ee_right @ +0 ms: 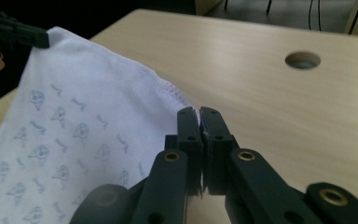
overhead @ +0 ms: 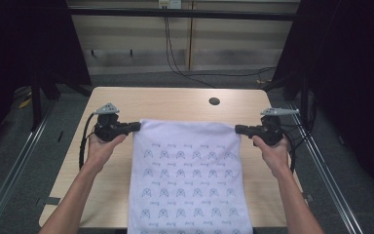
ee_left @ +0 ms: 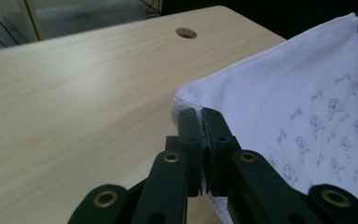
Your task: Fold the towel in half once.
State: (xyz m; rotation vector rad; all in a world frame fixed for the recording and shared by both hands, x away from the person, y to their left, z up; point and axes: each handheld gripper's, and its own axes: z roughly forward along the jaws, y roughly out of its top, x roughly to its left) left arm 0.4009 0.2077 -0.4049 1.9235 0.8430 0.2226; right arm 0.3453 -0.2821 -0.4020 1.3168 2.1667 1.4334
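1. Jaws of the left gripper (overhead: 137, 126) are clamped tight on the far left corner of the white cloth (overhead: 187, 170); in the left gripper view the hem is pinched between the two black pads (ee_left: 189, 126), with a puff of fabric bunched just past their tips.
2. Left hand (overhead: 102, 146) holds that gripper level, pointing inward over the left part of the table (overhead: 175, 100).
3. Between the two grippers, the cloth's far edge runs taut and nearly straight, raised off the tabletop (the print on it is rows of small grey figures). From there the cloth slopes down toward the near edge of the table and hangs over it.
4. A round hole (overhead: 214, 101) sits in the tabletop near the far edge, beyond the cloth and toward the right.
5. Jaws of the right gripper (overhead: 237, 129) are likewise pressed together on the far right corner of the cloth, a sliver of white showing between the pads (ee_right: 189, 123) in the right gripper view.
6. Right hand (overhead: 272, 146) holds it level, pointing inward near the table's right edge.
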